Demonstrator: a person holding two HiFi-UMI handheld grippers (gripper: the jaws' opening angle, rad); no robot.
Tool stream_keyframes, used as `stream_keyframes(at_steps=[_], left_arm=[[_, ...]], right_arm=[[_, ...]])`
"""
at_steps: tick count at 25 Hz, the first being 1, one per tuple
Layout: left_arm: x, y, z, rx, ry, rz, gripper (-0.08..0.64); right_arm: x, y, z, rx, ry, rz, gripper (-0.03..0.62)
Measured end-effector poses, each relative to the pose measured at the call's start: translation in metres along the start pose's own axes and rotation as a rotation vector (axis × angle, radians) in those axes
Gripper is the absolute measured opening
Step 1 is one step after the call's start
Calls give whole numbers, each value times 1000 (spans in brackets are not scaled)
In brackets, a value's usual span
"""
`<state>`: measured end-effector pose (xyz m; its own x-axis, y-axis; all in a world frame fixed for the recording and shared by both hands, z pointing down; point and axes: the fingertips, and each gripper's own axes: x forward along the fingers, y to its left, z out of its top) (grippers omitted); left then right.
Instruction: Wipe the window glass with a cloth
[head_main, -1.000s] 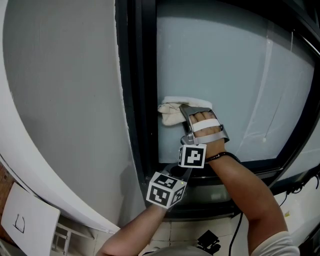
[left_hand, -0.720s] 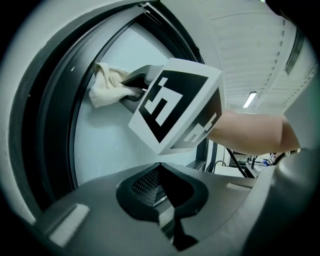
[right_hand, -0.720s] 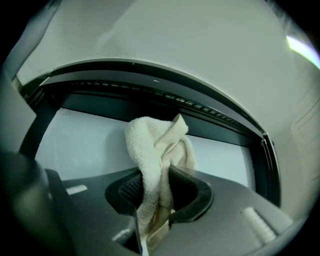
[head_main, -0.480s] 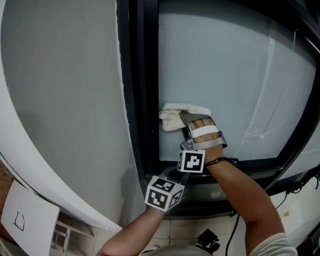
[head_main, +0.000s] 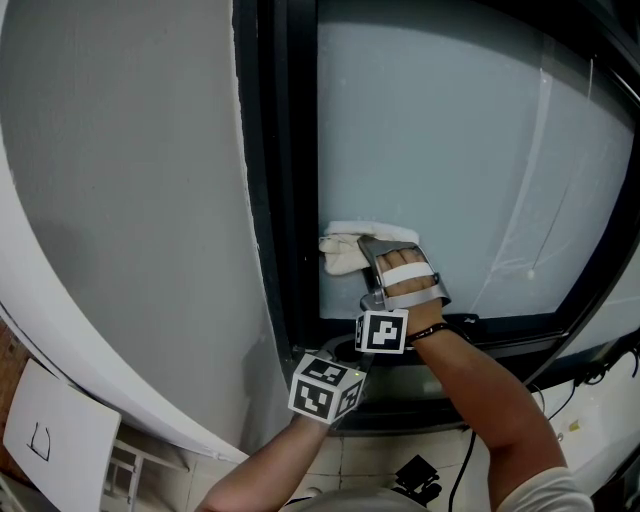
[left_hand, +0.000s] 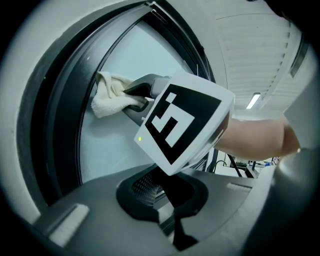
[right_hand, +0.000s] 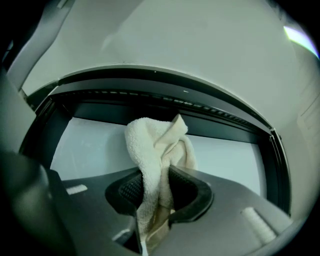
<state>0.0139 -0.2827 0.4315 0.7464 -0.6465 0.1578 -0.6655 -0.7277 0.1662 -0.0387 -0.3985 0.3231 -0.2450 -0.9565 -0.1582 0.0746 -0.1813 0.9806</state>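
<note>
The cream terry cloth (head_main: 345, 250) lay bunched against the lower left corner of the window glass (head_main: 450, 150), close to the dark frame (head_main: 290, 150). In the head view its long axis ran left to right, and its loose end stuck out leftward past the right gripper (head_main: 368, 245) and the strapped hand (head_main: 410, 272) behind it.

The right gripper view showed what the head view did not. The two jaws were clamped together on the cloth's lower folds. From there the cloth rose along the jaws' line, its folded tip pointing at the frame's far rail.

The left gripper (left_hand: 167, 200) sat low and near, just below the right one. Its own view showed its jaws closed on each other with nothing in them. That view also took in the right gripper's black-and-white square marker from close up, and a lit ceiling strip (left_hand: 254, 100) to the right.

A white sheet (head_main: 50, 440) at the near left carried a small outlined mark, too small to read.
</note>
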Motion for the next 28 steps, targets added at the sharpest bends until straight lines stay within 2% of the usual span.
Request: stream_keyframes(at_steps=[4, 16, 20, 22, 26, 28], left_arm=[[0, 3, -7, -6, 14, 7, 17], [0, 3, -30, -15, 53, 7, 16], [0, 2, -28, -12, 45, 0, 17], [-1, 1, -23, -8, 33, -7, 17], [-4, -5, -6, 2, 7, -25, 17], [-3, -6, 0, 5, 6, -29, 17]], right_arm=[[-1, 10, -2, -25, 7, 18, 110], [-7, 44, 3, -11, -11, 98, 109], [-5, 44, 3, -10, -11, 104, 109], [-6, 44, 4, 12, -27, 147, 109], [-17, 40, 8, 127, -124, 323, 107], [-28, 24, 3, 138, -152, 346, 107]])
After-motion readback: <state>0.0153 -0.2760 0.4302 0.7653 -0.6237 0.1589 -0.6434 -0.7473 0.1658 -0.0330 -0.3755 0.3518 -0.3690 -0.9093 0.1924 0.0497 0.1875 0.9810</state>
